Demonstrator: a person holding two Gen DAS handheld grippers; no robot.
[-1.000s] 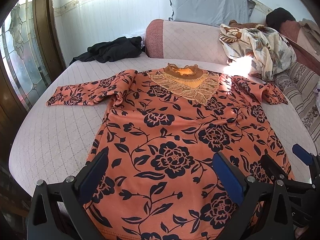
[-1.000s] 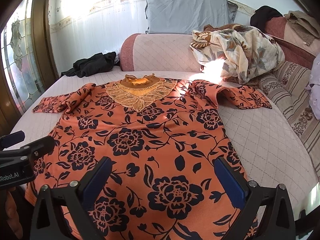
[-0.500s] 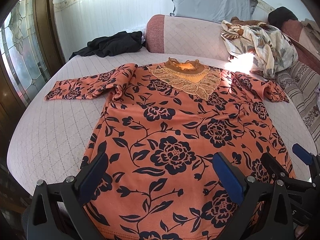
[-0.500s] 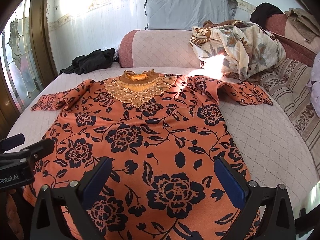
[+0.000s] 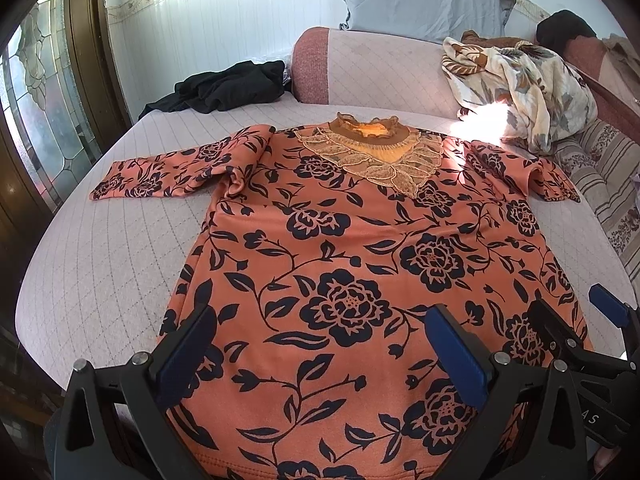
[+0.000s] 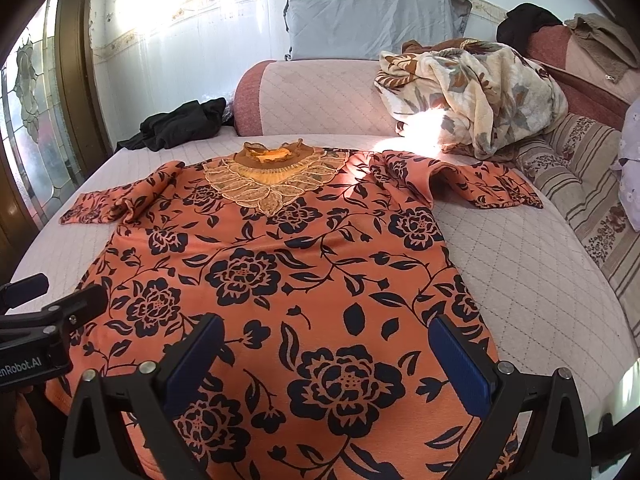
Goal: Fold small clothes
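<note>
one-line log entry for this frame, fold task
stage: pre-grasp | orange floral top: flat, unfolded | left gripper: open, above hem | right gripper: open, above hem

Sunlit pale wall (image 6: 180, 40), leaded-glass door (image 5: 40, 120), quilted pink sofa bed (image 6: 540, 300), grey pillow (image 6: 368, 16).

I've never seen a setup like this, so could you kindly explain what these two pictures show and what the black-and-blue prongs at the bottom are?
No robot here: a person holds a two-finger gripper in each hand, each with a fisheye camera looking along its fingers. One picture is from the left gripper, the other from the right gripper; each also glimpses the other at its edge. Both are open and hold nothing. On the quilted bed an orange floral top lies flat, sleeves out, not yet folded. Farther back lie a black garment, a crumpled floral blanket and a grey pillow.
</note>
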